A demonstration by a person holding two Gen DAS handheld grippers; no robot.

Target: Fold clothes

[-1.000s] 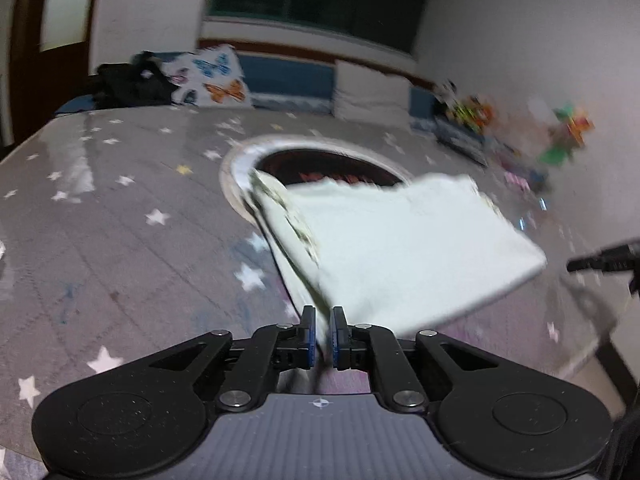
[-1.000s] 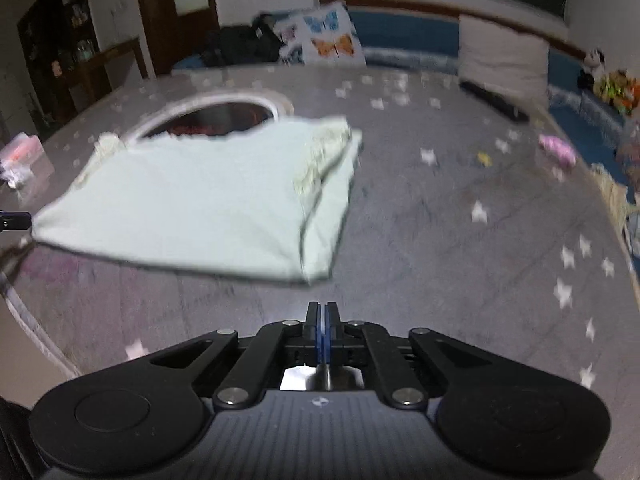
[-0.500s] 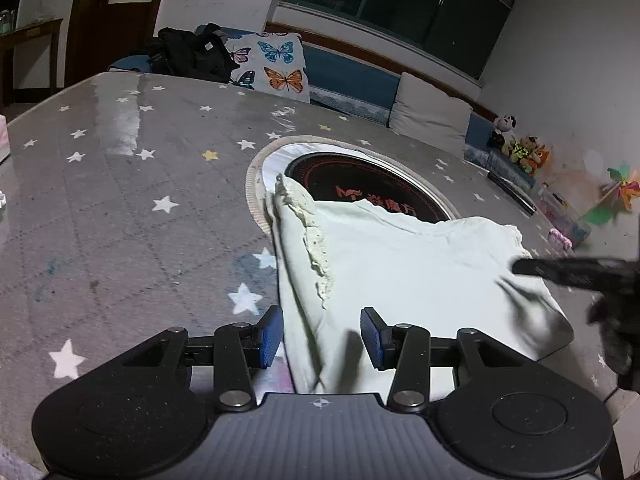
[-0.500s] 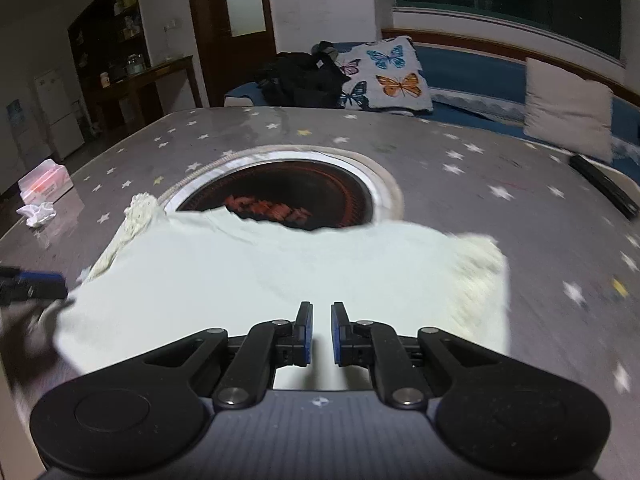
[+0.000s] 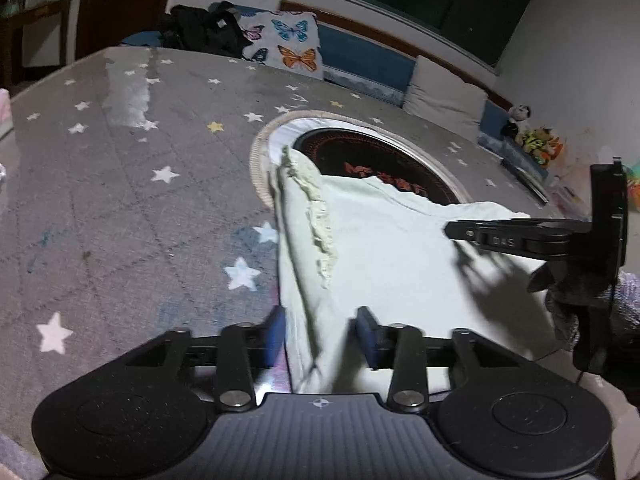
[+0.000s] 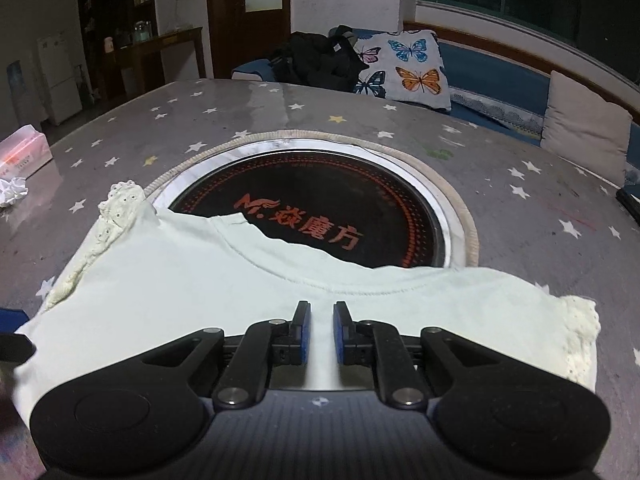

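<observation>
Star-printed table point(image 6: 520, 184) carries a pale lace-trimmed shirt point(image 6: 240, 280); left gripper point(image 5: 320, 332) closing astride its edge, right gripper point(image 6: 318, 328) opening above it

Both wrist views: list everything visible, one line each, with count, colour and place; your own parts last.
shirt: one, pale green with lace sleeves, flat on the table, its collar edge over the cooktop
cooktop: one, round, black with orange lettering, set in the table's middle
table: one, grey cover with stars
tissue pack: one, pink and white, table's far left edge
crumpled tissue: one, white, beside the pack
butterfly pillow: one, white, on the bench behind
black clothing: one heap, left of the pillow
grey cushion: one, bench, right
toys: a few, bright, far right
left tool: closing around a shirt fold
right tool: opening, over the shirt below the collar
gloved hand: one, dark, holding the right tool
</observation>
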